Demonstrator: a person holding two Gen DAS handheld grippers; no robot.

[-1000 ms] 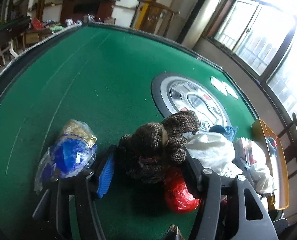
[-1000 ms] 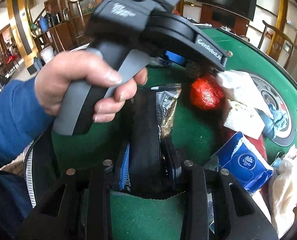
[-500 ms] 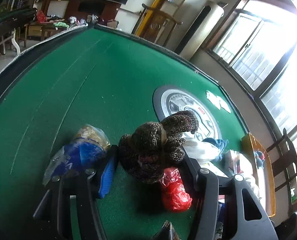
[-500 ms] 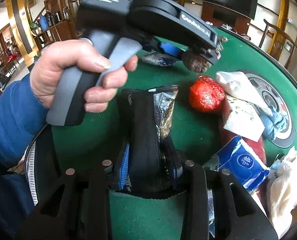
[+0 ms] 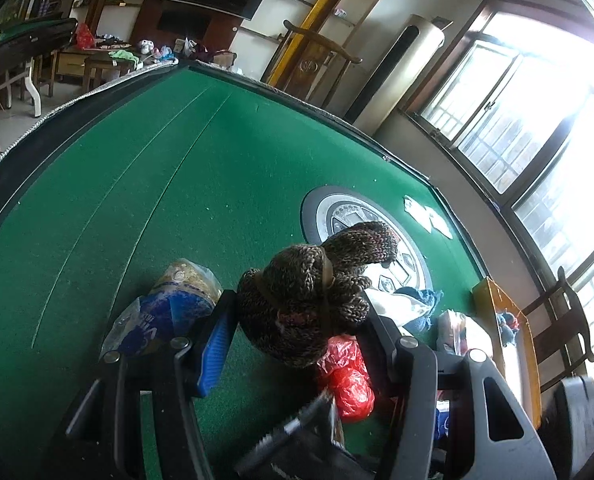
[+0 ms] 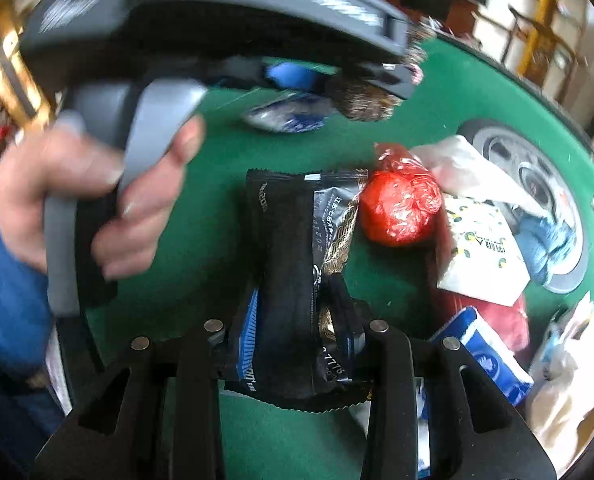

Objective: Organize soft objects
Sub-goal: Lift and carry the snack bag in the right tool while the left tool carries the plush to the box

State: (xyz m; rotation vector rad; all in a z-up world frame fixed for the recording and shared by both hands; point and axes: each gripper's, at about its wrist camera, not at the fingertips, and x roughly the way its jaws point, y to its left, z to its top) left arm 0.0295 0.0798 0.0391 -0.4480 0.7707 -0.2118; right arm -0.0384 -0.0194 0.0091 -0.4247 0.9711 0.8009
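From the left wrist, the left gripper (image 5: 297, 320) had its jaws clamped on a brown knitted toy (image 5: 309, 300), lifted clear of the green bench (image 5: 157, 184), probably to carry it elsewhere; a red plastic bundle (image 5: 347, 380) lay just below. From the right wrist, the right gripper (image 6: 297, 320), jaws just easing apart, had a black snack packet (image 6: 297, 248) lying between them, seemingly being released.

Two wrist cameras, close over a green table (image 5: 145, 184)
Each looks steeply down its fingers; both views share the red bag (image 5: 349, 384) (image 6: 401, 208).
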